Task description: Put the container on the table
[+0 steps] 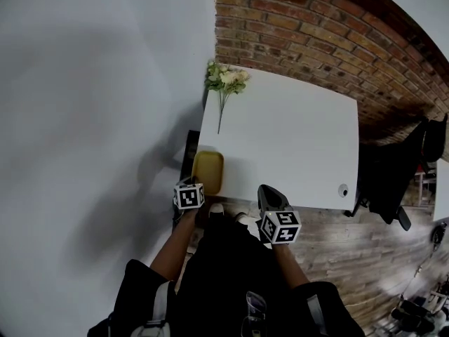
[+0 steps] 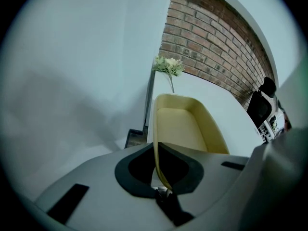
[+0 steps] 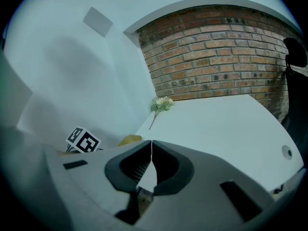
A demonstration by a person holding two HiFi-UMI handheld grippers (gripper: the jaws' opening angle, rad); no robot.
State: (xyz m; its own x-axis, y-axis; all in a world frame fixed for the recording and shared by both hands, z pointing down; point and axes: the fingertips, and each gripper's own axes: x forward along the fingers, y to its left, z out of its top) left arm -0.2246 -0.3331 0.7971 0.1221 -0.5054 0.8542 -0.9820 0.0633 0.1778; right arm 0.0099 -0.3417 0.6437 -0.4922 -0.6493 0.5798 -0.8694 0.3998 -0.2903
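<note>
Head view: yellow container [image 1: 208, 170] lies over the near left corner of the white counter [image 1: 295, 139], long side along the left edge. Left tool [image 1: 195, 187] is at the container's near end. Right tool [image 1: 269, 192] is by the counter's near edge, apart from the container. Flowers [image 1: 226, 79] lie at the far left corner.

Left gripper view: left tool [image 2: 157, 146] is clamped on the near wall of the container [image 2: 180, 126] – one jaw inside, one outside. Flowers [image 2: 168, 66] lie beyond it on the counter [image 2: 226, 114].

Right gripper view: right tool [image 3: 151, 143] has its jaws together at the tips, nothing between. A corner of the container [image 3: 130, 139] shows to its left.
</note>
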